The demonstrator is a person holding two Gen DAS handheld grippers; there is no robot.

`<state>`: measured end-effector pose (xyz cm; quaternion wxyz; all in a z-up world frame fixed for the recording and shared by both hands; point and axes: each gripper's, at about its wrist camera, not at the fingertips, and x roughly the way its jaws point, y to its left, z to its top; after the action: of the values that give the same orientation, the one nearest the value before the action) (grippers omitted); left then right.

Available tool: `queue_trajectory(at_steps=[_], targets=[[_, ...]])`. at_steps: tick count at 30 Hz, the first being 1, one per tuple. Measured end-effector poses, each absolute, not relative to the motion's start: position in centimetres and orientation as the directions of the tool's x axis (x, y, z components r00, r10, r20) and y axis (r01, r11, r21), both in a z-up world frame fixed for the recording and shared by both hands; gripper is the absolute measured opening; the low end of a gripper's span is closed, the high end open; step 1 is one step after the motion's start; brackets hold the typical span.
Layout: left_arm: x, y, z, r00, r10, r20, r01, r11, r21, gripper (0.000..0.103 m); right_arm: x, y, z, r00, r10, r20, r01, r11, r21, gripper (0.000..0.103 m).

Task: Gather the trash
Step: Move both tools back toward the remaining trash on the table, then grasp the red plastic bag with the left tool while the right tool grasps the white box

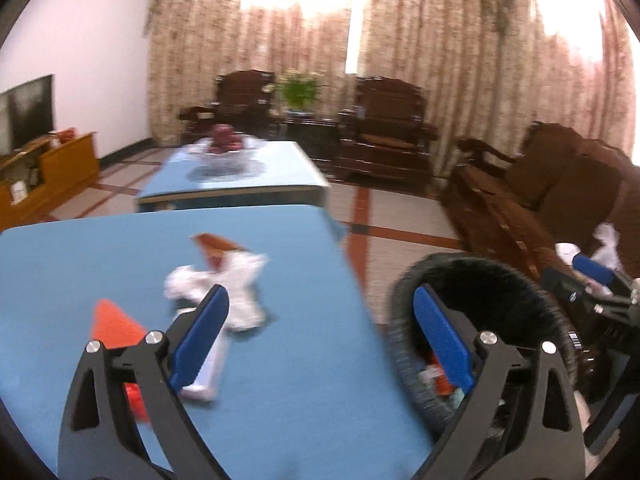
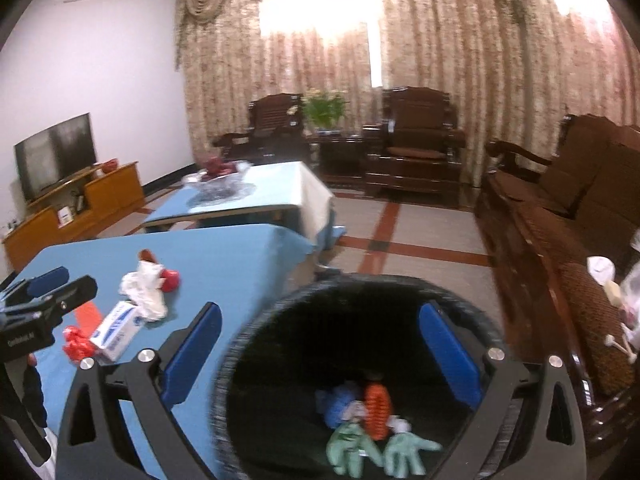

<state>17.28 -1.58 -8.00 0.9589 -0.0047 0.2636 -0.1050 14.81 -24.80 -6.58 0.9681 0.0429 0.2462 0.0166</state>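
**Partly collected: some trash is in the bin, more is left on the table.**

Your right gripper [image 2: 320, 352] hangs over the black bin [image 2: 248, 344] with its jaws spread wide and nothing between them. At the bottom of the bin lie green gloves [image 2: 376, 452], an orange piece [image 2: 377, 410] and something blue [image 2: 338, 404], so that part looks done. Your left gripper [image 1: 320, 340] is also wide open and empty, held over the near edge of the blue table [image 1: 280, 400]. On the table you still have a crumpled white tissue [image 2: 146, 290], a small white and blue box [image 2: 116, 330], a red wrapper [image 2: 76, 342], a red lump [image 2: 171, 280] and an orange scrap [image 1: 114, 322]; motion blur makes the exact count unsure, roughly 5 pieces. White items on the sofa [image 2: 560, 240] to your right may be trash too.
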Motion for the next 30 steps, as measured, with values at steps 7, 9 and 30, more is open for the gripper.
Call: queue_trajectory(at_steps=[7, 9, 30], targets=[[16.0, 6.6, -9.2, 0.849, -0.033, -0.527, 0.034, 0.999, -0.008, 0.091, 16.2, -17.0, -8.0, 0.858, 0.160, -0.487, -0.137, 0.987, 0.083, 0.097], [15.9, 8.4, -9.8, 0.841, 0.003, -0.541, -0.005, 1.000, -0.003, 0.091, 16.4, -15.0, -8.6, 0.858, 0.182, -0.481, -0.165, 0.983, 0.077, 0.097], [18.8, 14.9, -17.9, 0.745, 0.070, -0.663, -0.146, 0.987, -0.060, 0.087, 18.9, -7.7, -13.8, 0.809, 0.220, -0.545, -0.223, 0.973, 0.062, 0.096]])
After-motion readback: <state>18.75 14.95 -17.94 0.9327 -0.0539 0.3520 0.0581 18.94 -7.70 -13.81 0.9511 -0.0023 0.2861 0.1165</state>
